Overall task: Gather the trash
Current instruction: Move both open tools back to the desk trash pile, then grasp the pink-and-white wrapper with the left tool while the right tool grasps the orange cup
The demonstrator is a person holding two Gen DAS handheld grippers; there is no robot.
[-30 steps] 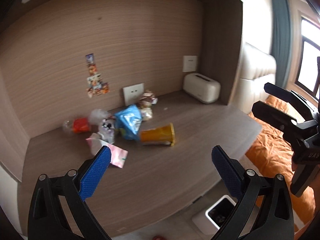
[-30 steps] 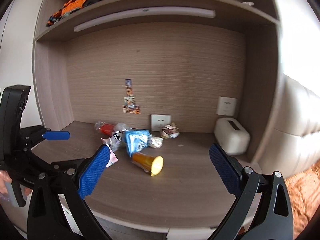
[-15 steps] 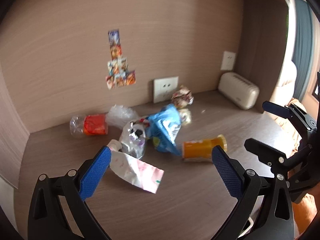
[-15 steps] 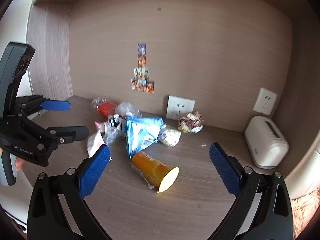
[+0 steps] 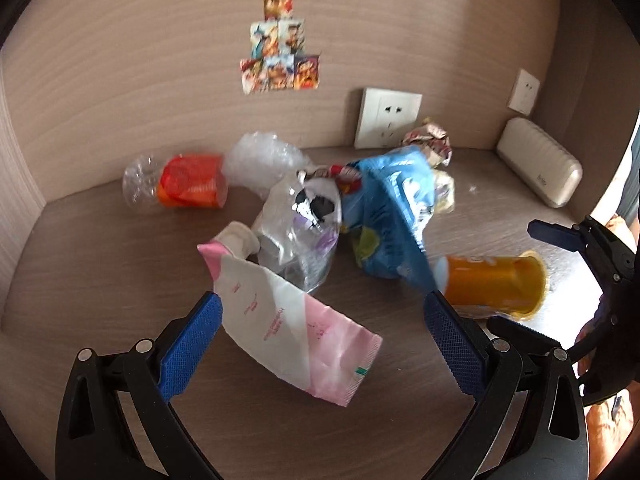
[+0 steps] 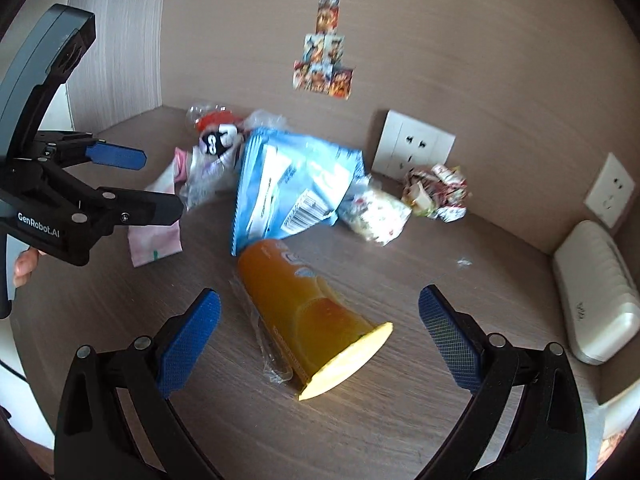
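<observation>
- Step in hand, as judged: approach before the first pick; nothing is held by either tool.
- Left gripper (image 5: 322,336): fingers spread wide apart, empty. The pink-and-white pouch (image 5: 294,332) lies between them, on the desk (image 5: 100,280) toward its front edge.
- Right gripper (image 6: 318,334): fingers likewise wide apart, empty. The orange cup (image 6: 310,314) lies on its side between them, mouth toward the front edge, a clear wrapper (image 6: 272,356) touching its flank.
- Mid-desk: a blue snack bag (image 6: 288,188) leans behind the cup; a clear plastic bag (image 5: 300,232) touches the pouch's far end.
- Toward the back edge: a crushed bottle with a red label (image 5: 180,184), a crumpled clear film (image 5: 260,158), a crumpled printed wrapper (image 6: 436,192). All are loose and close together.
- Right back corner: a white oblong case (image 6: 596,304), well apart from the trash; probably not trash.
- No bin is visible in either view.
- Next move, as judged: each gripper is to be lowered and closed on the item it frames. The pouch is thin and limp, so a pinch close to the desk surface is called for; the cup may roll if nudged.
</observation>
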